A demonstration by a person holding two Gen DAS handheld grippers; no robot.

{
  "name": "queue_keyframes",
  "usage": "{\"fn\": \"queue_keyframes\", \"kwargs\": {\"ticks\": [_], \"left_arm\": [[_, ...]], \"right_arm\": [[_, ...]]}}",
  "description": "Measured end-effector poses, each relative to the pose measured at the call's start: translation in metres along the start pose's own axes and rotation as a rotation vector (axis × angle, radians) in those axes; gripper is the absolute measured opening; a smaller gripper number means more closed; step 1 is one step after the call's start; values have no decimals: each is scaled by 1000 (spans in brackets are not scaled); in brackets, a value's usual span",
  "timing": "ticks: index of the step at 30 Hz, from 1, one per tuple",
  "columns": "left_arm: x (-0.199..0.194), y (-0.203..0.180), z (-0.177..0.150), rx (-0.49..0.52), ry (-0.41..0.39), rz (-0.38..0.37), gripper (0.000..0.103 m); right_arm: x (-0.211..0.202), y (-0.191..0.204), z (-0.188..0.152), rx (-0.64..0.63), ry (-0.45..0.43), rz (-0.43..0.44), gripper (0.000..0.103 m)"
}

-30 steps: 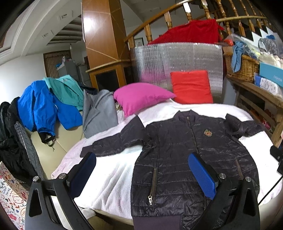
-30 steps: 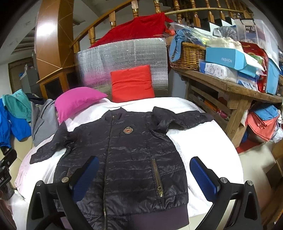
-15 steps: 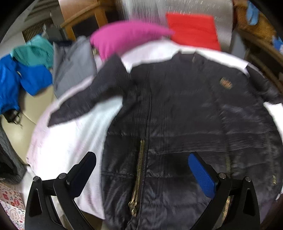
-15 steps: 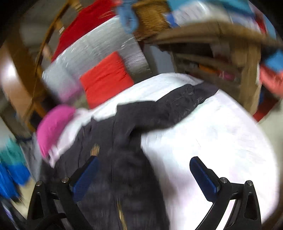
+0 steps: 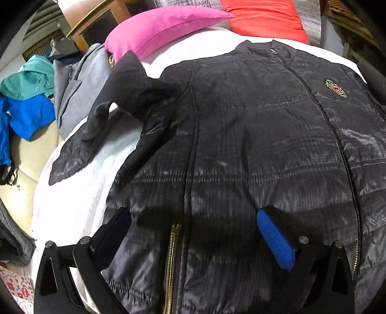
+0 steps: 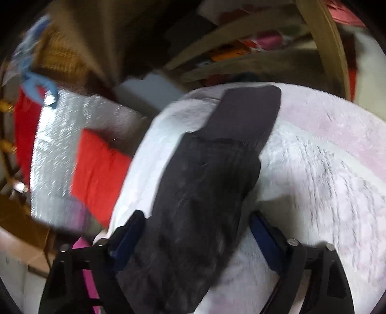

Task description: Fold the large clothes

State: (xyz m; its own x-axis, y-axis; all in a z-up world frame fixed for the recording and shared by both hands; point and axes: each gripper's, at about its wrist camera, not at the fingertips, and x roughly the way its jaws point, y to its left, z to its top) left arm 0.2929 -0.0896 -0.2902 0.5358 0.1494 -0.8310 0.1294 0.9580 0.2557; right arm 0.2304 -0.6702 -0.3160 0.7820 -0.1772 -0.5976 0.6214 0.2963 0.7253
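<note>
Jacket (image 5: 253, 145) front under open left tongs (image 5: 193, 231); sleeve (image 6: 205, 193) between open right tongs (image 6: 195, 231).

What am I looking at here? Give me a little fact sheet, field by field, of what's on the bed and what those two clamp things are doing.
garment: black quilted zip-up jacket, spread front-up, zipped
surface: pale fluffy blanket
left gripper: open, low over the jacket's lower front near a gold pocket zipper
right gripper: open, fingers either side of the jacket's sleeve; view blurred
sleeve end: flat grey cuff pointing away
pillows: pink pillow and red cushion beyond the collar
other clothes: grey, teal and blue garments heaped at left
folding: not yet started
</note>
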Motion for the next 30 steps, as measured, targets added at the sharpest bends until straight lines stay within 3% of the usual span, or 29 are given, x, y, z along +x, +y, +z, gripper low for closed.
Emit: {"fn": "queue_keyframes", "kwargs": {"ticks": [1, 2, 5, 8, 14, 18, 24, 28, 30], "left_arm": [[0, 0, -1, -2, -1, -5, 103], [2, 1, -3, -9, -2, -16, 103], [4, 6, -8, -42, -8, -44, 103], [5, 14, -13, -95, 2, -82, 103], [-2, 26, -19, -79, 49, -134, 103], [-31, 54, -26, -102, -26, -110, 103], [-77, 103, -44, -152, -139, -72, 103], [-93, 128, -47, -165, -198, -48, 103], [-97, 138, -49, -167, -213, -48, 103]], "right_arm": [[5, 4, 5, -13, -7, -11, 83], [11, 5, 9, -22, -7, -29, 74], [22, -2, 17, -3, -7, -45, 22], [5, 3, 12, -7, -58, 35, 14], [-65, 89, -26, -302, -145, 184, 13], [-110, 162, -79, -474, -129, 313, 13], [-118, 252, -198, -664, 1, 437, 13], [-82, 280, -284, -666, 173, 458, 14], [-64, 281, -330, -654, 276, 427, 22]]}}
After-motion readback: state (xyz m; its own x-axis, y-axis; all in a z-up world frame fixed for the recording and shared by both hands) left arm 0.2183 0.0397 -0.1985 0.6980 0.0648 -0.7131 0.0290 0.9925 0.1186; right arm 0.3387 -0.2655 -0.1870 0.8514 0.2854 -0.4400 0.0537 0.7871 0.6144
